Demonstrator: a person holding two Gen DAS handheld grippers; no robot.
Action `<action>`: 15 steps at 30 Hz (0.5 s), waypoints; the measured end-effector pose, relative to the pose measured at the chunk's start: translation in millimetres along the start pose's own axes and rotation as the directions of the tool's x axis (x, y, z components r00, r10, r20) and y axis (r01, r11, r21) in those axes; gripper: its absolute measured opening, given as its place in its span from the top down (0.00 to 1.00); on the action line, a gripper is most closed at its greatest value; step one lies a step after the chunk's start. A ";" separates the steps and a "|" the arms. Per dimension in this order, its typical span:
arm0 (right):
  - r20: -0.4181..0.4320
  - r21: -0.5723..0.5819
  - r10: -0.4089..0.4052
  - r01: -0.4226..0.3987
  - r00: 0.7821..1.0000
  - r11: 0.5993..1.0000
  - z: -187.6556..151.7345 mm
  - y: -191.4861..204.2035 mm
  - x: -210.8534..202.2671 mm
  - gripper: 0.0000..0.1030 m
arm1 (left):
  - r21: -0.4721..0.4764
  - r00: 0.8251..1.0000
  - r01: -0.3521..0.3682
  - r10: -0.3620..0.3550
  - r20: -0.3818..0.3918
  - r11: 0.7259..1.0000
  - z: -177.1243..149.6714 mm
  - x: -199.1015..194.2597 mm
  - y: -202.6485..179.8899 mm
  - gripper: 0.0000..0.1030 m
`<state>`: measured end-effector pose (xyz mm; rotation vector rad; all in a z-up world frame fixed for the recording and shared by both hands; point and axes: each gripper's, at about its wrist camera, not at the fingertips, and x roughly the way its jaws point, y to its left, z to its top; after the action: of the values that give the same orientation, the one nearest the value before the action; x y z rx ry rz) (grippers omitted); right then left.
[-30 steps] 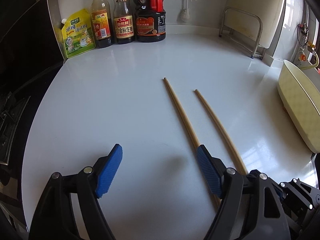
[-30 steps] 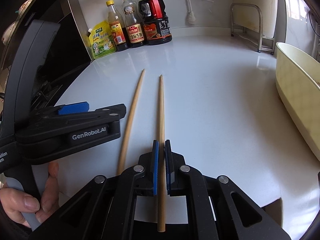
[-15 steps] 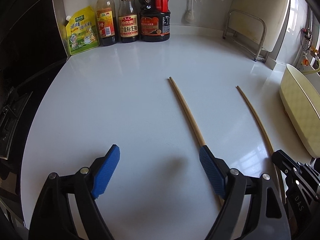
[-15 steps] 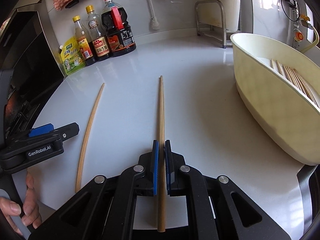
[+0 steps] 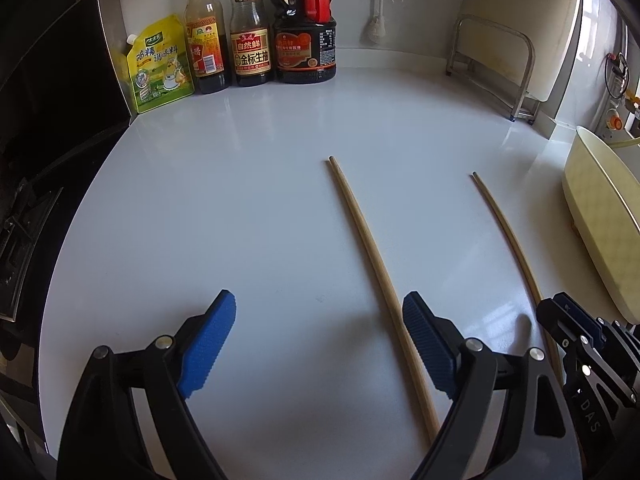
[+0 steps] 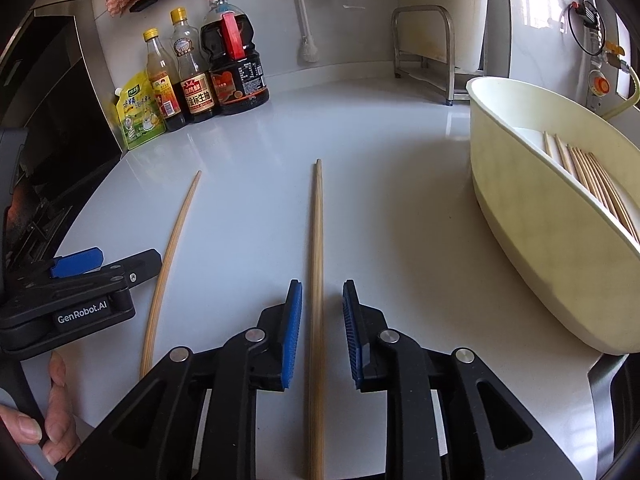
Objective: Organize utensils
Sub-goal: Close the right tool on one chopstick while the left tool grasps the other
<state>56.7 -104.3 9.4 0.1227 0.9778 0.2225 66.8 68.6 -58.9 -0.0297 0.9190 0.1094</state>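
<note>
I am seeing the right gripper (image 6: 318, 320) just opening its fingers off the chopstick (image 6: 317, 264) after dragging it away from the other chopstick (image 5: 372, 272); it is lying loose on the table (image 6: 400, 200) between the pads, short of the tub (image 6: 532, 248). The left gripper (image 5: 316, 344) is gaping empty. Regrasping carelessly risks rolling it away.

Both tools angle downward: the left tool (image 5: 316, 340) holds its blue pads wide apart, while the right tool (image 6: 320, 332), jaws just opening, shows a narrow gap. A hand (image 6: 38, 420) grips the left handle at eight o'clock.
</note>
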 end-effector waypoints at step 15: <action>0.008 -0.044 -0.036 0.037 0.999 0.998 2.7 6.5 5.8 0.80 | 0.007 1.000 0.009 -0.009 -0.018 1.000 1.7 14.9 -11.6 0.17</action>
<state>61.2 -96.6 7.5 0.0649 0.9663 0.2100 78.3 58.5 -69.9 -0.0281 0.9368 0.0979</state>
